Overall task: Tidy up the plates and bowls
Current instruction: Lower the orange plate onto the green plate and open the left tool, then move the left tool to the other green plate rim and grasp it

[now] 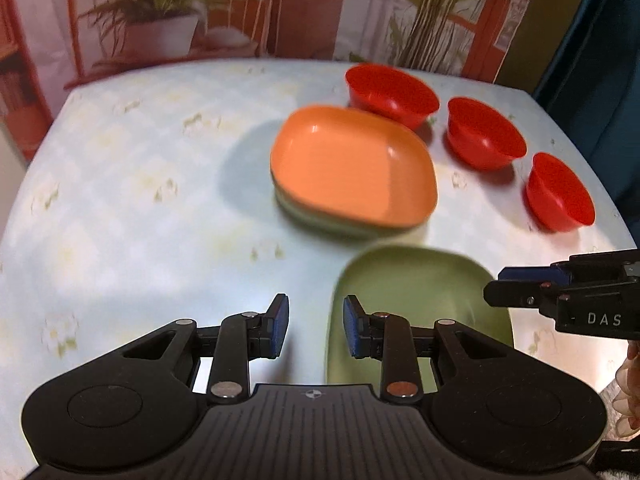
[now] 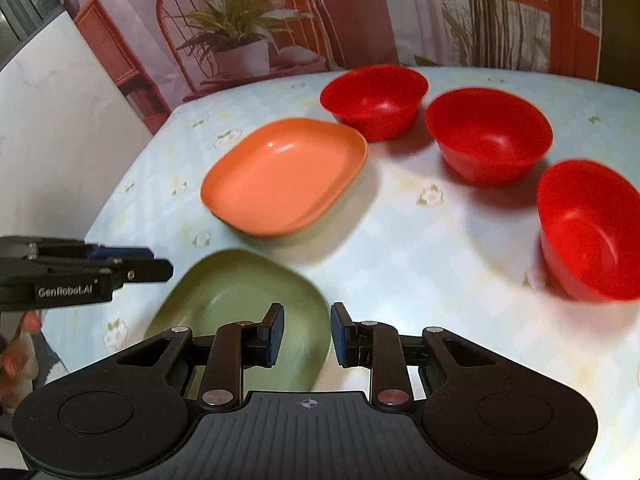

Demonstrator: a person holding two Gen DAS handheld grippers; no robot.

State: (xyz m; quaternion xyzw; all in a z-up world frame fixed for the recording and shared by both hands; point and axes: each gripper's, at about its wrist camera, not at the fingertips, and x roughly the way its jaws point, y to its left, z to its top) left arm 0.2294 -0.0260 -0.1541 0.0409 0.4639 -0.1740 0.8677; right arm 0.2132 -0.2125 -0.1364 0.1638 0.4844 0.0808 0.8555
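Observation:
An orange plate tops a small stack of plates in the table's middle; it also shows in the right wrist view. A green plate lies alone near the front edge, and the right wrist view shows it too. Three red bowls stand in a row at the right, also visible in the right wrist view. My left gripper is open and empty above the green plate's left rim. My right gripper is open and empty above its right rim.
The table has a pale floral cloth. A printed backdrop with plants and a red chair hangs behind it. A white panel stands at the left in the right wrist view. A hand holds the left gripper.

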